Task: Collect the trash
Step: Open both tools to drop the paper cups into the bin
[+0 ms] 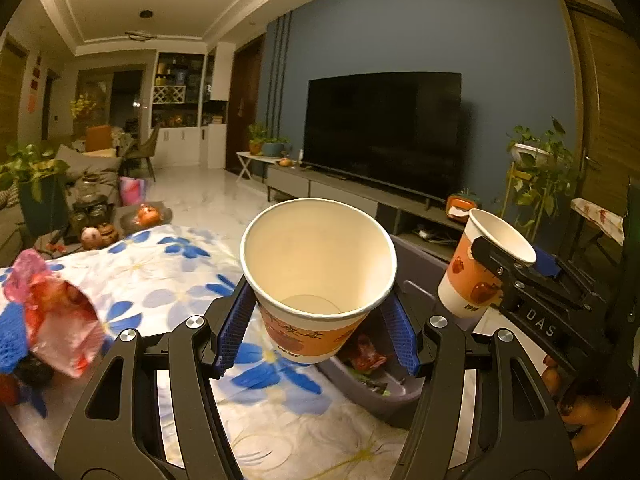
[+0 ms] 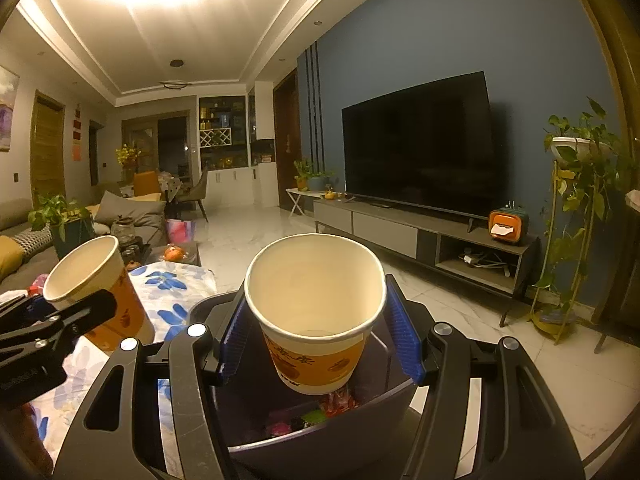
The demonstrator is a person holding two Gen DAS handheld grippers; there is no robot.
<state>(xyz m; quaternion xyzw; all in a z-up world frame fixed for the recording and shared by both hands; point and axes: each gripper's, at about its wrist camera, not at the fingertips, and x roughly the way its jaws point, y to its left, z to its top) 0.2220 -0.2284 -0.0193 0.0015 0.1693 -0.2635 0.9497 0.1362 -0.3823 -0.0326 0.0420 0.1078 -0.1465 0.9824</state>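
Right gripper (image 2: 320, 344) pinching a paper cup (image 2: 316, 312) over the grey bin (image 2: 320, 444) — release low, centred — left gripper (image 1: 316, 332) clamping a second cup (image 1: 320, 276).

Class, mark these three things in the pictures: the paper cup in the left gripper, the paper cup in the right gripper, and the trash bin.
Left paper cup (image 1: 318, 256): left wrist view, inner wall.
Right paper cup (image 2: 316, 284): right wrist view, inner wall.
Trash bin (image 2: 320, 454): right wrist view, near outer wall.

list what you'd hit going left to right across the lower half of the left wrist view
crumpled pink wrapper → flowered tablecloth → paper cup in the left gripper → grey trash bin → second paper cup held by the right gripper
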